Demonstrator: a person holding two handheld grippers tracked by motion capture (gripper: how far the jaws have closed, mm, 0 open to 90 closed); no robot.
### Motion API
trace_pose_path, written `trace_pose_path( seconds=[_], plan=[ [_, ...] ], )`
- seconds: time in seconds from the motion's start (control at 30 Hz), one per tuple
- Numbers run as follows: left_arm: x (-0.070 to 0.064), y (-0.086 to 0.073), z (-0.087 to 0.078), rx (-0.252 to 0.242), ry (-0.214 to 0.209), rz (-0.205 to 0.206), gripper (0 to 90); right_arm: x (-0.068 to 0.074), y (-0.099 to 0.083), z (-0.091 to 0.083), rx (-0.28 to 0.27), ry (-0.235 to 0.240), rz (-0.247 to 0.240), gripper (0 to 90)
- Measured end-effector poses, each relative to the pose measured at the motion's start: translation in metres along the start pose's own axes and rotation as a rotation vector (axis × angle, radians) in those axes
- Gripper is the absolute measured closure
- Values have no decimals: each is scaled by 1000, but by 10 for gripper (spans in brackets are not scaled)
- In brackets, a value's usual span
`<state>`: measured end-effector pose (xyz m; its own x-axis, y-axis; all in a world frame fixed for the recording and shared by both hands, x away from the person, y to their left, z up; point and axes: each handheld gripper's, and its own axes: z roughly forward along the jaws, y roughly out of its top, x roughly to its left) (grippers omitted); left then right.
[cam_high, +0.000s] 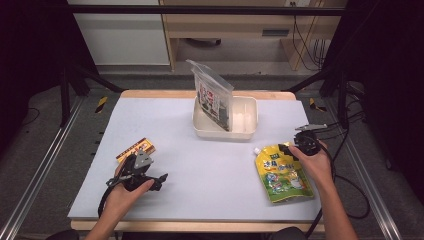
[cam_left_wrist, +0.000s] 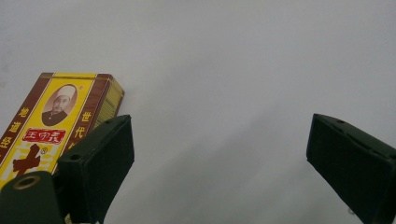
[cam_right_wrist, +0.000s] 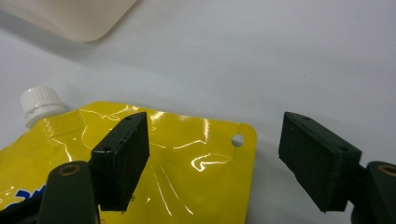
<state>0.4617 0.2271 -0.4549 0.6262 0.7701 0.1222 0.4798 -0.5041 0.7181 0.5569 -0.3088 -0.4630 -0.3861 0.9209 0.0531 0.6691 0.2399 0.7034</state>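
**Both claws wide open, nothing gripped**

At table level, over the pale sheet (cam_high: 200, 170):

- Left claw (cam_high: 159, 179): held low in the person's left hand (cam_high: 122, 192), near the front left of the sheet. Jaws spread wide, bare sheet between them, nothing gripped.
- Just ahead of the left claw and off to its left: yellow-and-brown box (cam_left_wrist: 51, 126), flat on the sheet, printed face up. Seen in the left gripper view beside and partly behind the left jaw; contact with that jaw could not be told.
- Right claw (cam_right_wrist: 212, 161): held in the person's right hand (cam_high: 316, 162) at the right side of the sheet. Jaws spread wide, nothing gripped.
- Directly beneath the right claw: yellow spout pouch (cam_high: 282, 172), flat on the sheet. Left jaw over the pouch's glossy top; right jaw beyond the pouch's edge, over bare sheet. White cap (cam_right_wrist: 41, 105) to the claw's left; punched hole (cam_right_wrist: 237, 139) at the pouch corner between the jaws.
- Well ahead of the right claw, to its left: cream tray (cam_high: 247, 120), with a clear printed bag (cam_high: 214, 97) stood upright and tilted in its left part.
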Motion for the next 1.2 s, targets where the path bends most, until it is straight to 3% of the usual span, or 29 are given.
trace_pose_path(
  seconds=[0.57, 1.2],
  plan=[
    [-1, 0, 1, -1, -2, -1, 75, 0, -7, 5, 47, 48, 22, 350],
    [-1, 0, 0, 5, 6, 10, 77, 11, -5, -15, -19, 37, -35, 465]
  ],
)
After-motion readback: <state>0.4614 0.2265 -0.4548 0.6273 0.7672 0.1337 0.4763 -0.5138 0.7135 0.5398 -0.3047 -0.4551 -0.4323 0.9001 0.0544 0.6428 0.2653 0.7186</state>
